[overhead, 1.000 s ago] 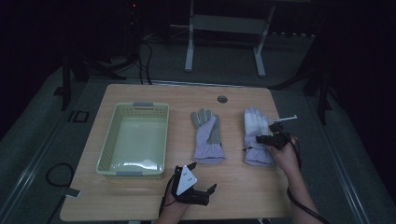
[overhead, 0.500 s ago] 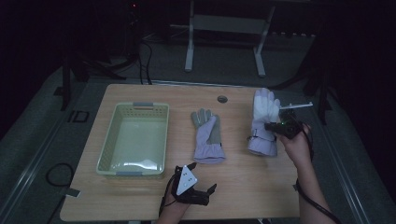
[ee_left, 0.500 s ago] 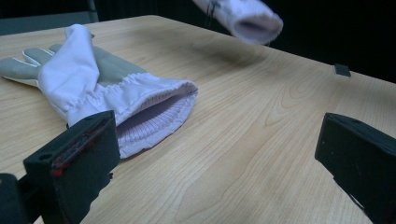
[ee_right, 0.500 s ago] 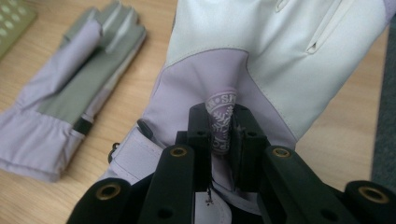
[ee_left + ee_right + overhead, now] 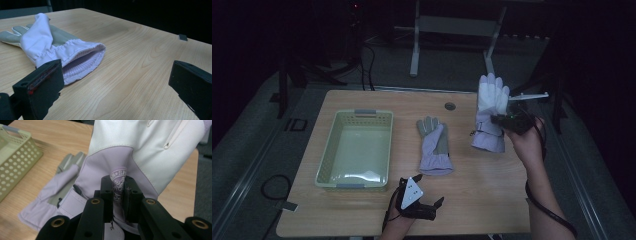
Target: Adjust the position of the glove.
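The right hand-held gripper point(image 5: 502, 120) is clenched on a pinch of fabric on the back of the white-and-lilac glove point(image 5: 490, 115), which hangs clear of the counter point(image 5: 492, 200) near its right edge, fingers up. The hold takes in only a small fold by the snowflake badge point(image 5: 118, 183), so the glove could slip free or swing if carried fast. The second glove point(image 5: 434, 147) lies flat at the counter's middle, just beside the pale green basket point(image 5: 339, 145) toward the left edge. The left hand-held gripper point(image 5: 424, 202) rests released at the near edge, its jaws wide before that glove's cuff.
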Motion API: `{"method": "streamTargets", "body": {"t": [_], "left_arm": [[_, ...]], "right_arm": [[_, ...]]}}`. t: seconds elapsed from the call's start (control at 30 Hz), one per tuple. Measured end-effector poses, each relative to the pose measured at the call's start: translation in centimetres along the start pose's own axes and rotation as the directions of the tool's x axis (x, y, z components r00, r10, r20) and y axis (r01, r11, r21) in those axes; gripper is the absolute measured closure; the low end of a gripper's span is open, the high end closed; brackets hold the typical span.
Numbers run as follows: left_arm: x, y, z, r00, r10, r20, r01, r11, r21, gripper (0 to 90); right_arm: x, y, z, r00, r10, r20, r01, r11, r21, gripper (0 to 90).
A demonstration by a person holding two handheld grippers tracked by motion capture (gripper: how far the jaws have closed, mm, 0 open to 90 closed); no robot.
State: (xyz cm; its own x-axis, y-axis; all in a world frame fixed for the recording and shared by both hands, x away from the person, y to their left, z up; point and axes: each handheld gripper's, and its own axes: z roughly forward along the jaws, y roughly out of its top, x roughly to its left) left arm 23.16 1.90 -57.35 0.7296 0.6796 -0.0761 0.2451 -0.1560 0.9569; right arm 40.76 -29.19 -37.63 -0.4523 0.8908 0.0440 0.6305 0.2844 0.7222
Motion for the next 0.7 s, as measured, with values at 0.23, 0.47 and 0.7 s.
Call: {"method": "streamTargets", "body": {"t": [0.23,0.47,0.7], "left_arm": [[0.0,0.0,0.0,1.0000,0.003,0.001,-0.003,1.0000,0.001,0.2],[0.1,0.0,0.0,1.0000,-0.004,0.004,0.004,1.0000,0.000,0.2],[0.0,0.0,-0.1,1.0000,0.005,-0.003,-0.005,1.0000,-0.001,0.2]], "right_arm": [[3.5,2.3,0.3,0.9993,-0.029,-0.023,0.029,1.000,-0.006,79.9],[7.2,3.1,1.9,0.9968,-0.060,-0.053,0.060,0.998,-0.007,79.7],[10.9,3.0,4.2,0.9940,-0.060,-0.091,0.064,0.997,0.034,79.7]]}}
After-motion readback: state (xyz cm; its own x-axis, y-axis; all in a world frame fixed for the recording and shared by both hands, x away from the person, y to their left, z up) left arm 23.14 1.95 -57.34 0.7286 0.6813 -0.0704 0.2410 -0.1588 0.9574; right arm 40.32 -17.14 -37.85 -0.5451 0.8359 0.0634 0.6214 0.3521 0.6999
